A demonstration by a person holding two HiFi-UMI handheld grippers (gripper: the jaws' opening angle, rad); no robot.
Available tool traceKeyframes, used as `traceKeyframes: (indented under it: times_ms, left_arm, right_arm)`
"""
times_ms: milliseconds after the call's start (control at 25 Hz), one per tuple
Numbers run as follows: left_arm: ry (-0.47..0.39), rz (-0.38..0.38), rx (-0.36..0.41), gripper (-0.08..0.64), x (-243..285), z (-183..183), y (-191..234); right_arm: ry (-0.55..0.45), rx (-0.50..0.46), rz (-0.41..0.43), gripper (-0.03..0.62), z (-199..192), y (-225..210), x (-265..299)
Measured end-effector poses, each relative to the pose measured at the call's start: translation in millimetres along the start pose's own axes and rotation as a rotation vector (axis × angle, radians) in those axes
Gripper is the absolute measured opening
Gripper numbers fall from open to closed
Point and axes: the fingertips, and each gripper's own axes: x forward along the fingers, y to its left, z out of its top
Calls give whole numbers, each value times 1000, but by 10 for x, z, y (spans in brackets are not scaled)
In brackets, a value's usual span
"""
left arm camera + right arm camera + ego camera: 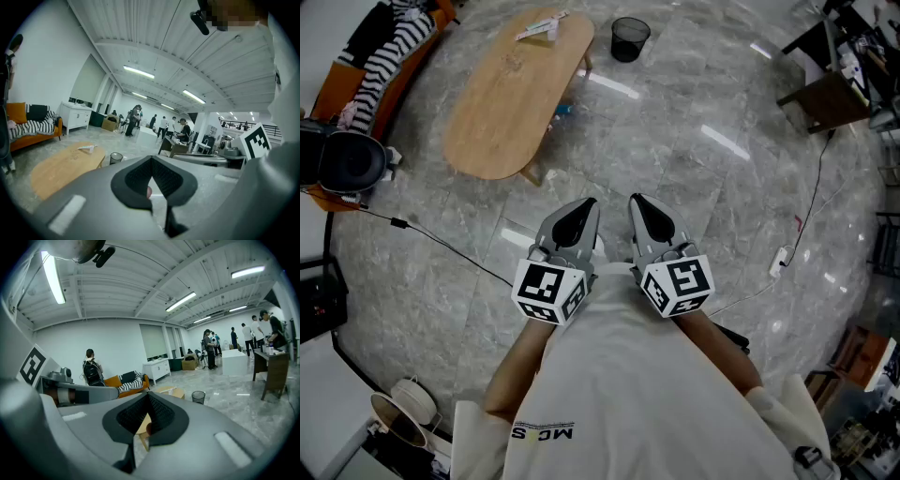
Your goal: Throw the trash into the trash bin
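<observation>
Evidently, with left gripper (581,210) and right gripper (643,208) closed on nothing, you first needed to reach the white paper scrap (542,26) on the oval wooden table (506,103).

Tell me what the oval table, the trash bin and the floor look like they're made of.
Table: light wood, matte, faint grain; possibly veneer.
Trash bin: black mesh, likely metal wire; see-through sides.
Floor: glossy grey stone-look tile, veined, with joint lines and reflected ceiling lights.
</observation>
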Motion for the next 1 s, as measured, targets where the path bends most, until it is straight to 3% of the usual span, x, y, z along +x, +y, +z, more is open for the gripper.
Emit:
traceKeyframes:
  times_ms: [360,520,840,1000]
  left_arm:
    - [33,-29,-18,0,129,-94,-108]
    - [69,-26,-53,0,150,-208,-92]
    - [82,70,-94,0,272,-170,253]
    - [101,97,-107,0,621,-86,510]
  right_arm:
    - [30,-4,-19,21,-46,-76,-71]
    - [19,63,-3,22,-60,-62,-67]
    - [46,45,29,23,13,-136,306]
    - [65,73,64,23,78,-372,698]
